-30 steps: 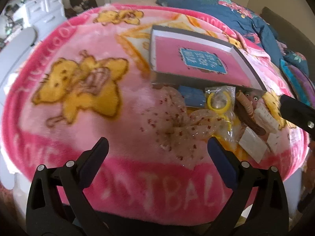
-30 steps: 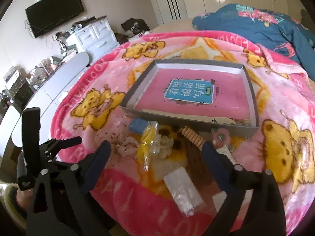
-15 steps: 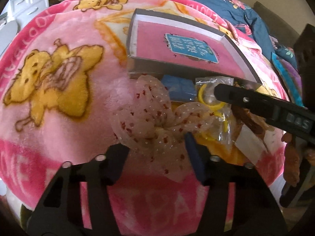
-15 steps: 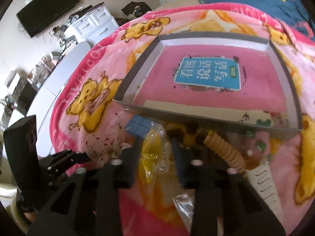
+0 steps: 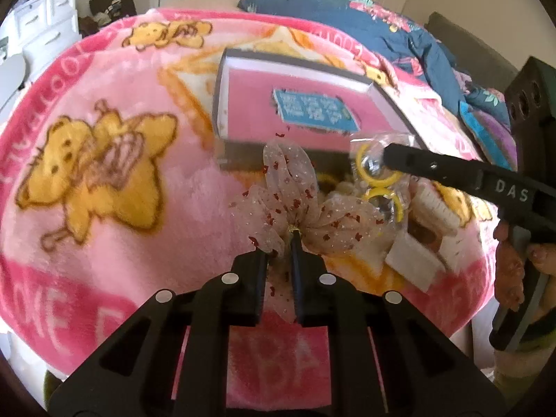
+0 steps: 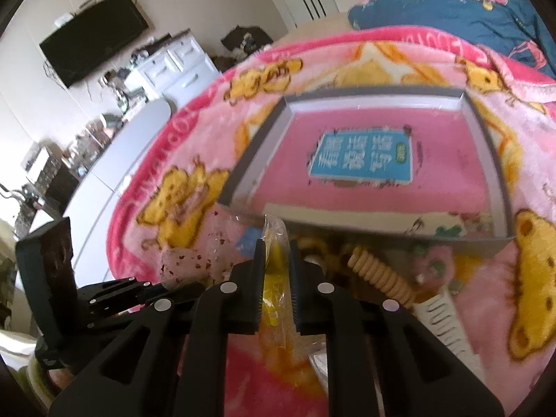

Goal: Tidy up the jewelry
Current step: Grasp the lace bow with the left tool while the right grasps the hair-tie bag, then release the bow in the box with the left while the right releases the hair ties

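My left gripper [image 5: 282,243] is shut on a sheer beige bow with red specks [image 5: 295,201] and holds it up in front of the grey box [image 5: 243,153]. My right gripper [image 6: 276,246] is shut on a clear bag of yellow rings [image 6: 274,267]; the bag [image 5: 377,177] and the right gripper's finger [image 5: 434,170] also show in the left wrist view. The grey box with a pink inside [image 6: 382,180] and a blue label [image 6: 363,160] lies open just beyond both grippers. The bow [image 6: 194,260] shows at the left of the right wrist view.
A pile of items lies before the box on the pink blanket [image 5: 121,208]: a beige ridged hair clip [image 6: 378,278], a white comb [image 6: 444,316], small white packets [image 5: 413,260]. A blue quilt [image 5: 365,24] lies behind. White drawers [image 6: 177,69] stand left of the bed.
Both grippers went from wide open to shut. The left took hold of the bow and lifted it. The right took hold of the bag of yellow rings and lifted it.
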A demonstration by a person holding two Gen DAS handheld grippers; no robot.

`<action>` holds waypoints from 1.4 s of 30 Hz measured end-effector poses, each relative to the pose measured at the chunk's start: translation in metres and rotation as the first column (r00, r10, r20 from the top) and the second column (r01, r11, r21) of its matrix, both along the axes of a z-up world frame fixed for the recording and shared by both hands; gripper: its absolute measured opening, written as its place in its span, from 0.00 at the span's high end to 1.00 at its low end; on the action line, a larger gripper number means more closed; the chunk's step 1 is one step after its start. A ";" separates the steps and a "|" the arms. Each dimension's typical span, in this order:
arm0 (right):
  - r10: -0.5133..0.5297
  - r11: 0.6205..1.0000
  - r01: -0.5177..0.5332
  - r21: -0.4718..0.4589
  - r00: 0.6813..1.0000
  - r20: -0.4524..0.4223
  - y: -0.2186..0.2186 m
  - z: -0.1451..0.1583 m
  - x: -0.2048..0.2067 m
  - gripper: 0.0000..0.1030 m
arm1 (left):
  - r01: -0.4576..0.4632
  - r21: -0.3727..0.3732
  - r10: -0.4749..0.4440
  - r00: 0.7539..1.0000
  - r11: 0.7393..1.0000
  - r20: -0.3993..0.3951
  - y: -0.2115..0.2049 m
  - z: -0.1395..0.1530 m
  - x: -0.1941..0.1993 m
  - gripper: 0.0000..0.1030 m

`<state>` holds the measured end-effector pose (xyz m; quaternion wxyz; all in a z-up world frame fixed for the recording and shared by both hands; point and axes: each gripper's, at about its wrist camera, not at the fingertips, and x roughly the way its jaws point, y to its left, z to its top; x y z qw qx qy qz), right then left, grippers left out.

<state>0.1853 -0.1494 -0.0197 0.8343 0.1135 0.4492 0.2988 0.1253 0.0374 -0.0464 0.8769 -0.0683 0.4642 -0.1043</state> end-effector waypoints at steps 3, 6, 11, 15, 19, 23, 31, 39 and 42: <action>-0.021 1.000 0.021 0.019 0.999 0.030 -0.012 0.014 0.001 0.88 | -0.005 -0.005 0.005 1.000 1.000 0.022 0.003 0.014 0.002 0.94; -0.053 0.998 0.051 0.035 0.997 0.060 -0.028 0.028 0.002 0.88 | -0.016 0.005 0.016 0.998 1.000 0.054 0.005 0.030 0.007 0.94; -0.107 0.993 0.102 0.053 0.990 0.095 -0.056 0.044 0.007 0.88 | -0.029 0.003 0.029 0.997 1.000 0.075 0.008 0.045 0.021 0.94; -0.152 0.988 0.147 0.057 0.982 0.114 -0.077 0.053 0.011 0.88 | -0.027 0.006 0.026 0.995 1.000 0.091 0.007 0.056 0.032 0.94; -0.189 0.982 0.184 0.048 0.973 0.129 -0.095 0.058 0.018 0.88 | -0.021 0.020 0.019 0.994 1.000 0.107 0.000 0.065 0.045 0.94; -0.218 0.976 0.214 0.041 0.967 0.132 -0.109 0.059 0.029 0.88 | -0.010 0.023 0.008 0.994 1.000 0.114 -0.008 0.069 0.058 0.94; -0.245 0.969 0.244 0.023 0.960 0.135 -0.124 0.058 0.051 0.88 | -0.014 0.031 0.011 0.994 0.999 0.110 -0.021 0.067 0.091 0.94; -0.247 0.969 0.248 -0.006 0.964 0.095 -0.129 0.044 0.076 0.88 | -0.037 0.058 0.033 0.997 0.998 0.063 -0.026 0.043 0.123 0.94; -0.239 0.970 0.241 -0.024 0.969 0.070 -0.129 0.033 0.086 0.88 | -0.043 0.065 0.040 0.998 0.997 0.045 -0.027 0.032 0.131 0.93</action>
